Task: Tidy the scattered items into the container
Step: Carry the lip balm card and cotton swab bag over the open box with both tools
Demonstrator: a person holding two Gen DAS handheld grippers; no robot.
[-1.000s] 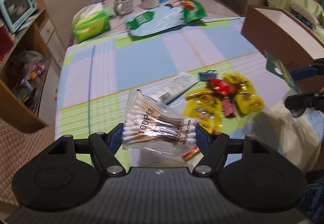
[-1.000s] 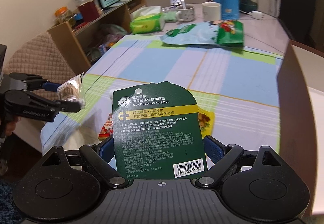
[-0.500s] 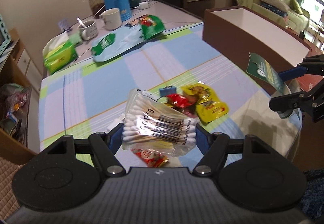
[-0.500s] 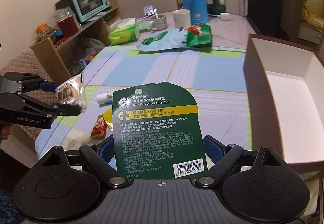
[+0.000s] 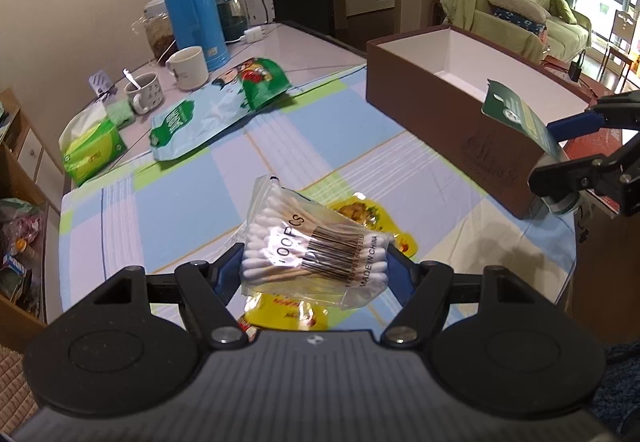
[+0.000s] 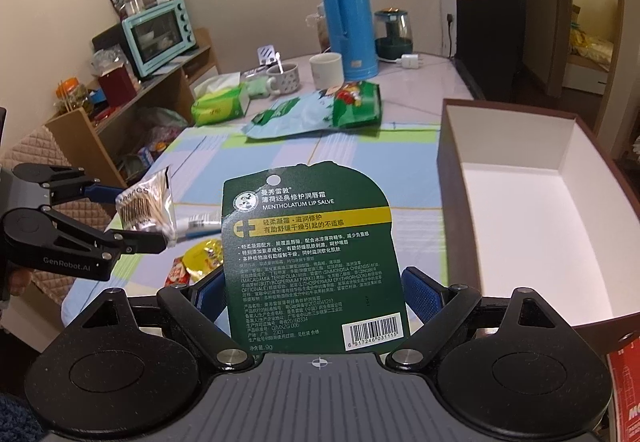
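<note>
While both loads hang above the table (image 5: 360,146) clear of its surface, the main risk is a drop short of the brown cardboard box with white lining (image 6: 520,210) at the table's right edge. The left gripper (image 5: 316,266) is clenched on a clear plastic bag of cotton swabs (image 5: 312,246), slack film that could slide from the fingers if tilted. The right gripper (image 6: 316,282) grasps a dark green lip-salve card (image 6: 312,242) by its lower part; upright and flat, the card could catch the box's near wall and twist loose. Yellow snack sachets (image 5: 360,214) lie under the bag near the table's front edge, not yet collected. Left gripper is level, aimed across the table; right gripper sits level just beside the box's near left corner.
</note>
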